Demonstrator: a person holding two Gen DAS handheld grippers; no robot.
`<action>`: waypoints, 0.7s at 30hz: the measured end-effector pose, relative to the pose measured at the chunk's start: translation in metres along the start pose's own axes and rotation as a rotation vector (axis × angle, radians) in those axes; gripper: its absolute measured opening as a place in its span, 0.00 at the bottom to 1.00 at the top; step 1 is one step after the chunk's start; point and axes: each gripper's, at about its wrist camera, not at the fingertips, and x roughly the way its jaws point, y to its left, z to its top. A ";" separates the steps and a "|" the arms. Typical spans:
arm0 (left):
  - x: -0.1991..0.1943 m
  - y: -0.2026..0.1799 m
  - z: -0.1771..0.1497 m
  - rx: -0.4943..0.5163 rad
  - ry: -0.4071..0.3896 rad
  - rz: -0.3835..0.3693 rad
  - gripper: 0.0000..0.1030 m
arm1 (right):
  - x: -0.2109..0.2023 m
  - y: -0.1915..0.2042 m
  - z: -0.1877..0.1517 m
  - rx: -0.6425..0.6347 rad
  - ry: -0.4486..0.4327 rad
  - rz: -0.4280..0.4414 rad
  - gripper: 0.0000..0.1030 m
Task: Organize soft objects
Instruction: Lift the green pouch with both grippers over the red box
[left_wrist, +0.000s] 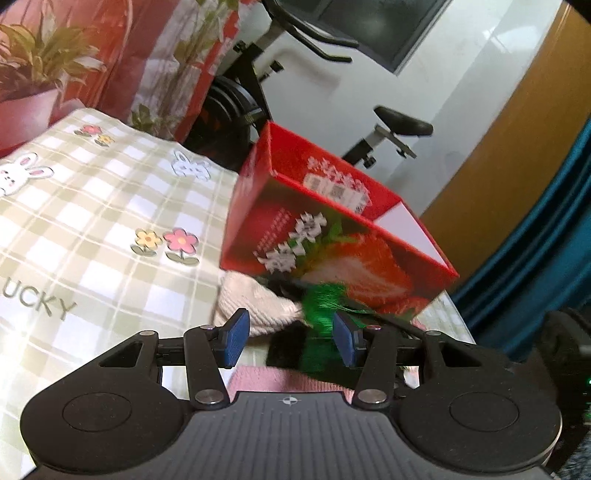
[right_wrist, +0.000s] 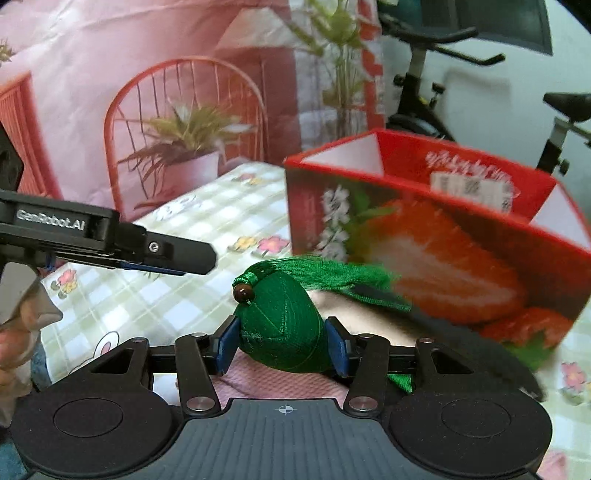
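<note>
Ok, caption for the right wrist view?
Right gripper clamps green tasselled pouch before red strawberry box.

Right gripper (right_wrist: 282, 345) has its blue jaws clamped on a green pouch (right_wrist: 282, 328), bead (right_wrist: 242, 292) on top and tassel (right_wrist: 332, 277) trailing toward the red box (right_wrist: 443, 236). The box stands open-topped on the checked worktop (right_wrist: 207, 221). Left gripper (right_wrist: 177, 260) pokes in from the left edge, above the cloth.

Open checked tablecloth (left_wrist: 92, 229) left, red box (left_wrist: 325, 236) blocking right
</note>
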 end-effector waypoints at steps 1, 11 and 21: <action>0.001 0.000 -0.002 0.003 0.008 -0.006 0.50 | 0.003 0.003 -0.004 0.002 0.003 0.002 0.46; 0.030 -0.004 -0.018 -0.020 0.120 -0.086 0.50 | -0.006 0.000 -0.030 0.018 -0.006 0.008 0.52; 0.045 -0.008 -0.026 -0.036 0.157 -0.157 0.49 | -0.021 -0.006 -0.037 0.040 -0.009 0.017 0.46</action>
